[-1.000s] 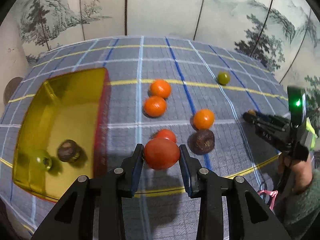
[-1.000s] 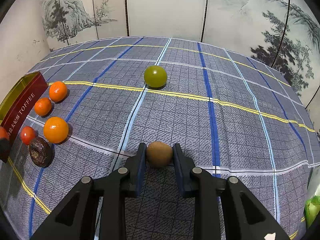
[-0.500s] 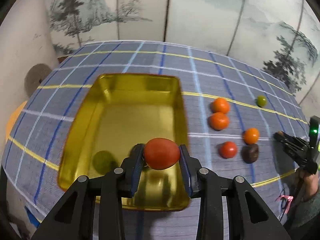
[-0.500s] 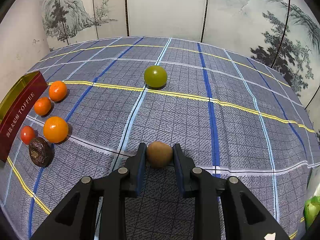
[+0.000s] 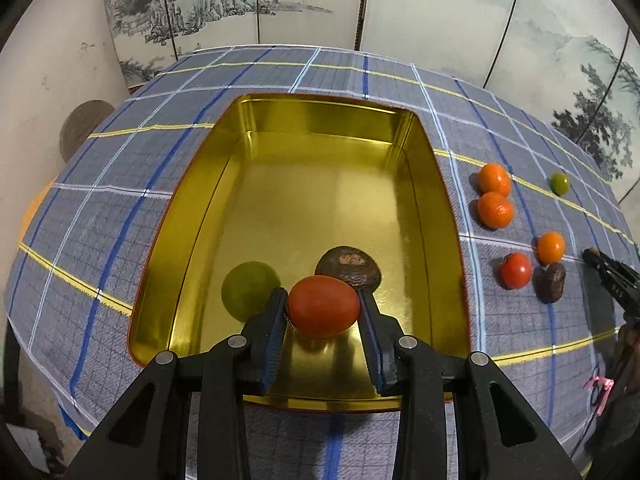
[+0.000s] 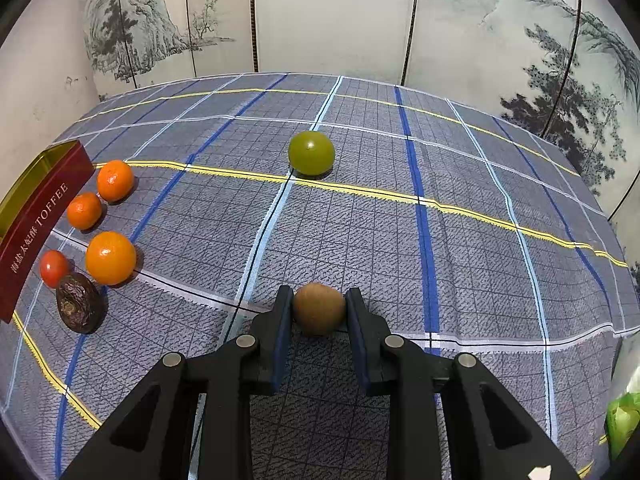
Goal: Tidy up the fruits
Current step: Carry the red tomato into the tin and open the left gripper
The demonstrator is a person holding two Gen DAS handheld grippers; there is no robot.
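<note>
My left gripper (image 5: 323, 312) is shut on a red tomato (image 5: 323, 307) and holds it over the near end of the gold tin (image 5: 444, 200). Inside the tin lie a green fruit (image 5: 246, 288) and a dark wrinkled fruit (image 5: 347, 264). My right gripper (image 6: 319, 309) is shut on a small brown fruit (image 6: 319, 309) just above the plaid cloth. Three oranges (image 6: 111, 258), a small tomato (image 6: 52, 268), a dark wrinkled fruit (image 6: 79, 302) and a green fruit (image 6: 311, 153) lie loose on the cloth, the first several beside the tin's red wall (image 6: 36, 224).
The table's plaid cloth (image 6: 400, 240) runs to painted screen panels (image 6: 332, 16) at the back. The other gripper (image 5: 612, 280), held by a hand, shows at the right edge of the left wrist view. A green object (image 6: 622, 420) sits at the right wrist view's lower right edge.
My left gripper carried the red tomato leftward from the loose fruits to above the gold tin, and closer to its floor. The right gripper and its brown fruit stayed still.
</note>
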